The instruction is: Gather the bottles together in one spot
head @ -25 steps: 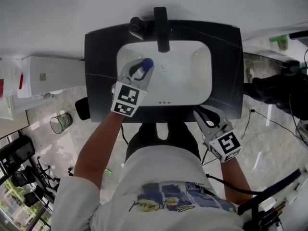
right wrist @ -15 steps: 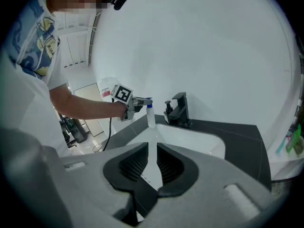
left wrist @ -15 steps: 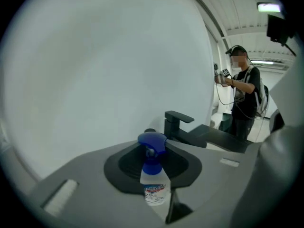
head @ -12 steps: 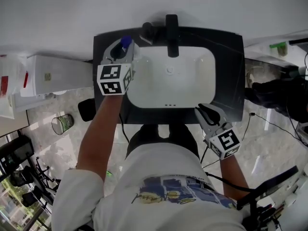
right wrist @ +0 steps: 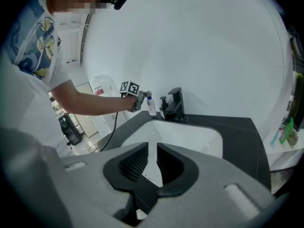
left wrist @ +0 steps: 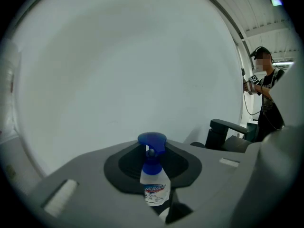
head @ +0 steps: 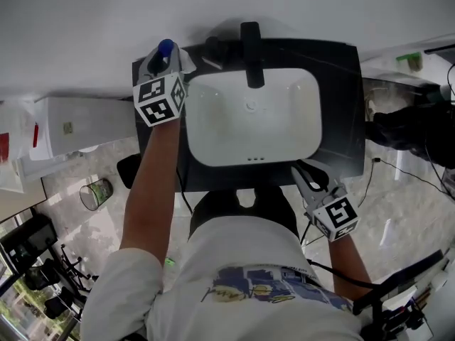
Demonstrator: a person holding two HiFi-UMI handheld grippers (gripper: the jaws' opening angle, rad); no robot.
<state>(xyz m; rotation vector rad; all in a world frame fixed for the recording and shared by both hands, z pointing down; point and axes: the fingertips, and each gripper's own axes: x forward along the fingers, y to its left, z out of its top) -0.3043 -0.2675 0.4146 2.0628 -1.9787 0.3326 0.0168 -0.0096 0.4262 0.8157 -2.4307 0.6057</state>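
Note:
A small white spray bottle with a blue top point(left wrist: 154, 186) sits upright between the jaws of my left gripper point(left wrist: 153, 164), which is shut on it. In the head view that gripper point(head: 162, 57) holds the bottle point(head: 166, 47) above the back left corner of the black counter point(head: 341, 105), close to the wall. From the right gripper view the bottle point(right wrist: 151, 106) hangs just left of a small dark pump bottle point(right wrist: 164, 103) and the black faucet point(right wrist: 175, 103). My right gripper point(right wrist: 151, 159) stays at the counter's front right point(head: 304, 178), jaws slightly apart with nothing between them.
The white basin point(head: 284, 119) fills the middle of the counter. A white box point(head: 78, 119) stands left of it, and a shelf at the right holds green items point(right wrist: 285, 133). A glass point(head: 96, 192) lies on the marble floor. Another person point(left wrist: 263, 94) stands far right.
My left gripper carried the spray bottle from over the basin's left side up to the counter's back left corner by the wall. The right gripper stayed put.

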